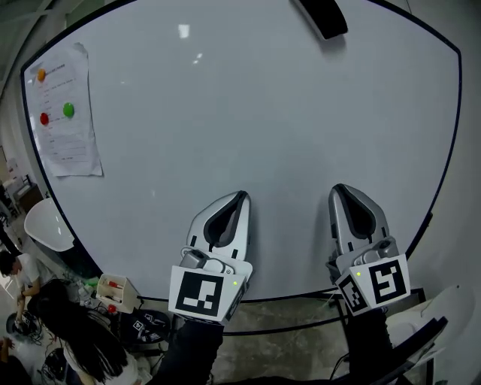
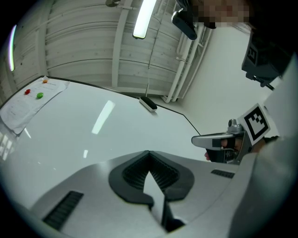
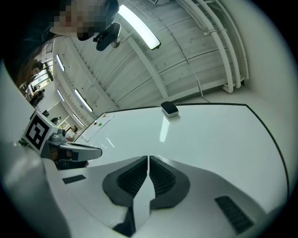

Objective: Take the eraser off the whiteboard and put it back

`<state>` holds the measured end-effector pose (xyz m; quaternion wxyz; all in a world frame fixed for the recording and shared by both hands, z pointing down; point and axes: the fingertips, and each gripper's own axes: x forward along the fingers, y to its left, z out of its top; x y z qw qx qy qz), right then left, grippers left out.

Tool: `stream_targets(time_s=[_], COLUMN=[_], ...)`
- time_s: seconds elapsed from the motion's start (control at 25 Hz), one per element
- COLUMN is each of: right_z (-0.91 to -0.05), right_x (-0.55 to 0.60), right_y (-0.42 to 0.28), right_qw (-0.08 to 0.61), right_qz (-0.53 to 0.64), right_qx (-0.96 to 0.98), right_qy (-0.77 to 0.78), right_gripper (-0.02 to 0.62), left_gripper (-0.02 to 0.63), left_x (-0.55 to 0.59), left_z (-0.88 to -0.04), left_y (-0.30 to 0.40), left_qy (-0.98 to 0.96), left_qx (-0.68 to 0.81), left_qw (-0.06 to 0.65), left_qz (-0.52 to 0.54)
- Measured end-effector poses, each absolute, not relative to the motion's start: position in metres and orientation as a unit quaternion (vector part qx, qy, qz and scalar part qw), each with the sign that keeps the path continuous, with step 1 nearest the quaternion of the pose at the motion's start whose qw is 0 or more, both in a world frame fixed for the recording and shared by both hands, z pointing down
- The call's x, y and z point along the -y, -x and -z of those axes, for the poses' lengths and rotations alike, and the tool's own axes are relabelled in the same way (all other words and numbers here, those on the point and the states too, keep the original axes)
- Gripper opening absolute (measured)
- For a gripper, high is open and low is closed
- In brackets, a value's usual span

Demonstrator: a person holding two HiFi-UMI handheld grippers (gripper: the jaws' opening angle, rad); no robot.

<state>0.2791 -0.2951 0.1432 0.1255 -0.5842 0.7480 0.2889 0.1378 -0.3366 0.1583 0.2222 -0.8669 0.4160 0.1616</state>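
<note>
The black eraser sticks to the whiteboard near its top edge, right of centre. It also shows small and far off in the left gripper view and the right gripper view. Both grippers are low in front of the board's bottom part, well below the eraser. My left gripper has its jaws together with nothing between them; its tips meet. My right gripper is shut too, empty, with only a hairline slit between its tips. Each gripper sees the other beside it.
A sheet of paper hangs at the board's left edge under red, green and orange magnets. Below the board at the lower left are people, a small box and a white chair. The board's black frame curves down the right side.
</note>
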Motion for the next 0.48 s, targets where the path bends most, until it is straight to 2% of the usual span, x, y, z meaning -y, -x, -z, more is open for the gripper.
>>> stream_targets(time_s=[0.48], right_z=[-0.184], right_x=[0.290], right_y=[-0.294], right_qw=[0.122], right_qz=[-0.238], right_qx=[-0.747], right_qy=[0.609], right_gripper=[0.012], left_gripper=[0.006], left_x=[0.337], left_z=[-0.187], left_y=[-0.135], left_qy=[0.871], left_qx=[-0.423], left_qw=[0.198], left_qz=[-0.150])
